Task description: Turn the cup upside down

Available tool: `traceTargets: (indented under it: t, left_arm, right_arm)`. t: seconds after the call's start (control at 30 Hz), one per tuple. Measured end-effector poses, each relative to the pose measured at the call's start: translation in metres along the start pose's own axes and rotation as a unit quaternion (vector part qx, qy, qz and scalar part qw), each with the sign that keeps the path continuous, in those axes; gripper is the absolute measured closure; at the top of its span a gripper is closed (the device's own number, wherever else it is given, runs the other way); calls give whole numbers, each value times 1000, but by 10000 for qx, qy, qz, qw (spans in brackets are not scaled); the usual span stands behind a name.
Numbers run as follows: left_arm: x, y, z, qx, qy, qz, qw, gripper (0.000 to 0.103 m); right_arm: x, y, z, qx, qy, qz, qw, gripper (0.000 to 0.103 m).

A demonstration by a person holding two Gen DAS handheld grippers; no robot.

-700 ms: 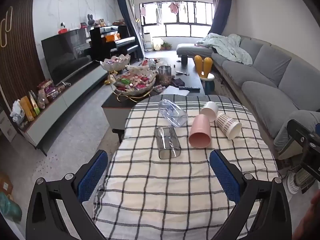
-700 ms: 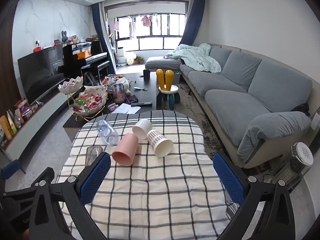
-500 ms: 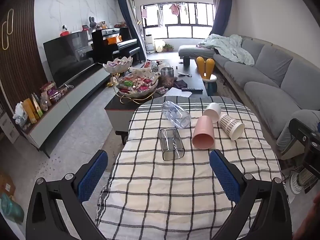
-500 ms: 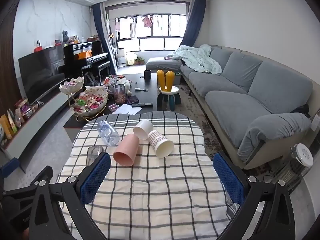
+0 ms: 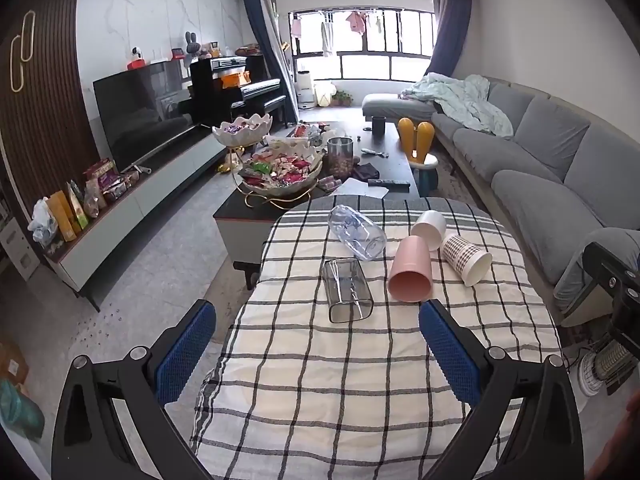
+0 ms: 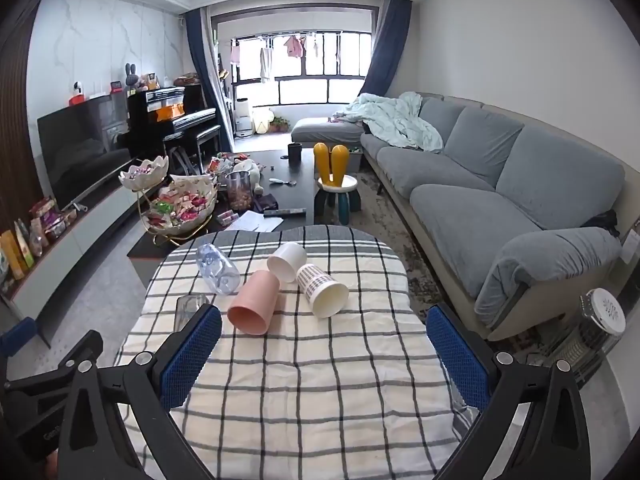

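Checked desk [image 5: 360, 380] with five cups lying on their sides, none yet inverted. Left claw [image 5: 316, 340] spread wide, empty, hovering short of the clear square cup [image 5: 347, 290]; right claw [image 6: 324, 350] likewise spread and empty, facing the pink cup [image 6: 254, 296] and the patterned paper cup [image 6: 322, 289]. Behind these, touching the pink cup, a white cup [image 6: 287, 261] and, to its left, a clear round cup [image 6: 218, 268].

Step in hand, as judged: approach to a first cup. Best done by straddling the body near its middle with one pad on each side, closing gently (thin walls likely to flex or slip), lifting clear of the neighbours, then rotating mouth-down and setting flat on the cloth. Pink cup tight against the white one: risk of nudging both.

Against the frame half a second before: cups slightly higher and farther right in the left view, suggesting a small leftward pan; right view nearly unchanged; both claws equally spread.
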State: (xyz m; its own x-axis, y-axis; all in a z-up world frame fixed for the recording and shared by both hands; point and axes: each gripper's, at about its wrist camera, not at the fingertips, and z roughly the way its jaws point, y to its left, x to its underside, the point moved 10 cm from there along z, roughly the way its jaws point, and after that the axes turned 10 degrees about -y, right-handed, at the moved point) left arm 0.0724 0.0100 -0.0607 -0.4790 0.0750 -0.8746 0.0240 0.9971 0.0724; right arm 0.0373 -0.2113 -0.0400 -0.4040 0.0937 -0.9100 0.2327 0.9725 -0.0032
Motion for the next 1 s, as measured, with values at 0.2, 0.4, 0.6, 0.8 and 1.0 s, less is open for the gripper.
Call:
traceTargets:
  t: [0.2,0.4,0.6,0.8,1.0]
  left_arm:
    - [2,1,1,15,10,-15,10000,0]
    - [3,1,1,25,9,-19,10000,0]
    - [4,1,2,16,24,-20,10000,0]
    - [11,2,3,5,86,1,10000,0]
    - [11,3,6,5,129,18,9999,0]
  right_arm:
    - [-3,1,-1,-7,5,6,10000,0]
    - [-5,4,-1,-8,9,11,10000,0]
    - [-5,4,-1,-7,18,12,10000,0]
    - [-4,4,-2,-8,23,10,10000,0]
    - [-4,4,-2,-12,32,15,10000,0]
